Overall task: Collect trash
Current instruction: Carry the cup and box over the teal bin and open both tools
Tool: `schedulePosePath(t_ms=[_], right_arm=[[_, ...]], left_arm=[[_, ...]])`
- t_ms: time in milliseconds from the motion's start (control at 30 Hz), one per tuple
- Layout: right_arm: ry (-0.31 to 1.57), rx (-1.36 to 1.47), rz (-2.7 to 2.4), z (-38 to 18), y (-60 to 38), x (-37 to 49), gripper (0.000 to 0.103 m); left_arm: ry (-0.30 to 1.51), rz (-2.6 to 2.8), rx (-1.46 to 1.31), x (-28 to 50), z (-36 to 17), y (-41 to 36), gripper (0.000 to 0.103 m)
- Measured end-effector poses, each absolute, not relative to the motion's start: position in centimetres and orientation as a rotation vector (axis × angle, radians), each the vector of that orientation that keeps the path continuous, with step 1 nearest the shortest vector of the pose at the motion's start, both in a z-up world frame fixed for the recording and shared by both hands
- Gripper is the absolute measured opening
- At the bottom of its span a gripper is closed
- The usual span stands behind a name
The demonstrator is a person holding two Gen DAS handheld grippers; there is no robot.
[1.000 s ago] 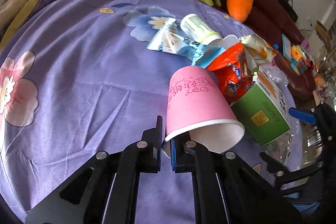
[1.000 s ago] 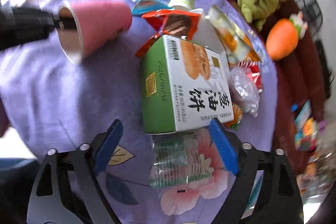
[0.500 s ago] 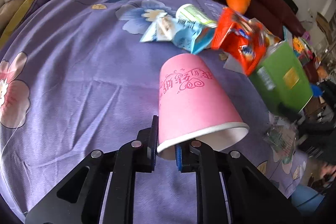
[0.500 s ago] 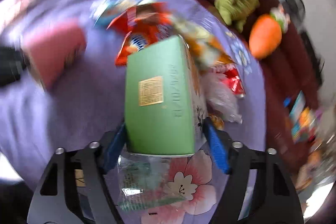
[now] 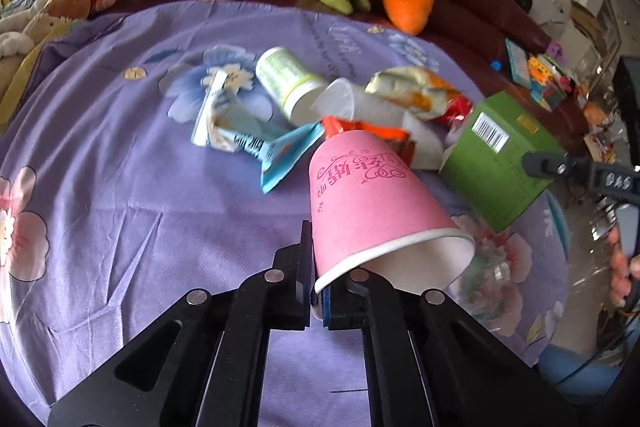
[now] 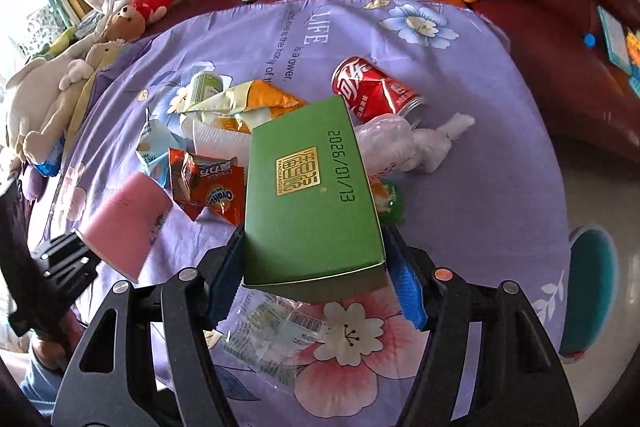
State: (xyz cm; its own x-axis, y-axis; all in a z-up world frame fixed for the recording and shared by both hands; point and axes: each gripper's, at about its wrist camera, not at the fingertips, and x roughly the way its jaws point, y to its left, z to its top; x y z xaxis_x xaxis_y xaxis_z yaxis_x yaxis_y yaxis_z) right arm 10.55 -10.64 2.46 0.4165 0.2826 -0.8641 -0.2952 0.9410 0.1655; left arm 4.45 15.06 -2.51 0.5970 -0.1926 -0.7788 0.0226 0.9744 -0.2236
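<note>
- The purple flowered tablecloth (image 6: pixel 460 195) fills both views; litter lies in a heap around its middle.
- The green box (image 6: pixel 308 195) is clamped across its width in the right gripper (image 6: pixel 316 275), blue pads pressing both sides, jaws about two-thirds apart. It hangs above the cloth, at 6 o'clock from the red soda can (image 6: pixel 372 93).
- The pink paper cup (image 5: pixel 372 203) is pinched by its rim wall in the left gripper (image 5: pixel 317 291), whose jaws are nearly together, one finger inside the mouth. The cup is off the cloth, at 5 o'clock from the blue wrapper (image 5: pixel 248 139).
</note>
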Motion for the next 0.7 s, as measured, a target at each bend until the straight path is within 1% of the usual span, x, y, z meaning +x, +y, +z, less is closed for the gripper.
schedulePosePath(t_ms=[133, 333, 533, 700], right_arm=[[1.061, 0.047, 0.358, 3.1, -13.1, 10.8, 0.063], [0.991, 0.164, 0.316, 5.0, -18.8, 9.9, 0.063], [0.902, 0.275, 0.202, 6.5, -27.0, 8.9, 0.063], [0.837, 0.385, 0.065, 6.5, -36.4, 7.0, 0.063]], left_arm=[[0.901, -0.149, -0.175, 4.3, -0.6, 13.4, 0.004], [0.892, -0.235, -0.14, 5.8, 1.5, 8.5, 0.004], [0.889, -0.342, -0.056, 8.0, 3.1, 0.7, 0.004], [0.894, -0.452, 0.029, 9.8, 4.0, -7.6, 0.004]])
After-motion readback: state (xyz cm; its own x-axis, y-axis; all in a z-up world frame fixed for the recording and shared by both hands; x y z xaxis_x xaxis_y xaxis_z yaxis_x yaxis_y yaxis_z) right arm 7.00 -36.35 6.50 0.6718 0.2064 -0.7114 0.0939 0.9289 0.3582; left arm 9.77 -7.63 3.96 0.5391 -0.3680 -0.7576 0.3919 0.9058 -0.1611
